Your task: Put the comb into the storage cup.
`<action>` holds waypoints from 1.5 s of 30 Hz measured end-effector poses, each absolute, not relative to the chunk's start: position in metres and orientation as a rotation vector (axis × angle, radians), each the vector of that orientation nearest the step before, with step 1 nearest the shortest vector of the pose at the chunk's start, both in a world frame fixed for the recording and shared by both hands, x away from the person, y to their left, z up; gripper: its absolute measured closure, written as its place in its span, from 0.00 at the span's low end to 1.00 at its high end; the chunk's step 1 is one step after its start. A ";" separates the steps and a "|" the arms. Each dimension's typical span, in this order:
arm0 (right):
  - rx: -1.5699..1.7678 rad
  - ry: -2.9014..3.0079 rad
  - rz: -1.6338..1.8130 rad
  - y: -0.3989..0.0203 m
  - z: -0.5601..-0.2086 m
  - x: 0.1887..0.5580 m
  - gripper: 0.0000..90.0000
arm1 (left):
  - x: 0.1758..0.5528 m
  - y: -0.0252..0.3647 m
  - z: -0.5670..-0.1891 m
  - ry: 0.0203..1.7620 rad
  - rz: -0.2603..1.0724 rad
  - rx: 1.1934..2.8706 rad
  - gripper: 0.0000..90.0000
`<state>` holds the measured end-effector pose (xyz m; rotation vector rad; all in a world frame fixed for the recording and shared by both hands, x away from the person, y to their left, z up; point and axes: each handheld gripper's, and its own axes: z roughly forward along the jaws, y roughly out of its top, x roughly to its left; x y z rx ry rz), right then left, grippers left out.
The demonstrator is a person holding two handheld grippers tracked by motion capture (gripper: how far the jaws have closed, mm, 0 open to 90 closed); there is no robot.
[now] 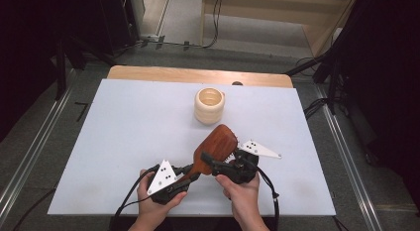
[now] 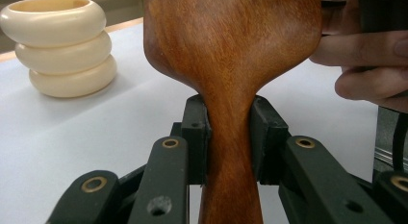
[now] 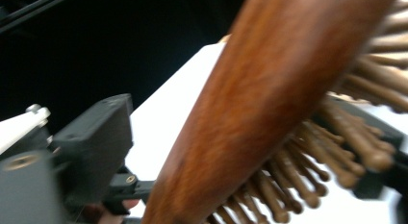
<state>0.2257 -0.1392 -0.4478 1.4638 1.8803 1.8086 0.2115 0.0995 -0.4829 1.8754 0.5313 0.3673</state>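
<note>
Both of my hands work low at the near edge of the white counter [image 1: 124, 122], sharing one wooden hairbrush [image 1: 214, 147]. My left gripper [image 2: 230, 132] is clamped on the brush's narrow neck, pads pressed to either side of the handle. From that grip the brush's long axis runs up and away to the right, head lifted off the counter toward the cream ringed cup [image 1: 209, 105] standing farther back. My right gripper [image 1: 224, 164] comes in from the right side, straddling the paddle head: one jaw on the smooth back, the other among the bristles [image 3: 308, 176]. Its jaws stand apart, not visibly pressing. Left hand carries the brush; right hand is nearer the head.
</note>
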 end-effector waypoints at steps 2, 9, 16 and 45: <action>1.491 1.876 1.825 -0.140 -0.449 0.227 0.17 | 0.211 0.099 -0.483 0.533 0.371 1.876 0.80; 1.560 1.864 1.875 -0.144 -0.454 0.229 0.35 | 0.210 0.098 -0.484 0.530 0.393 1.874 0.80; 1.611 1.875 1.947 -0.147 -0.458 0.232 0.42 | 0.209 0.096 -0.486 0.530 0.418 1.883 0.80; 1.316 1.824 2.021 -0.170 -0.441 0.224 0.61 | 0.236 0.165 -0.474 0.688 0.339 1.771 0.00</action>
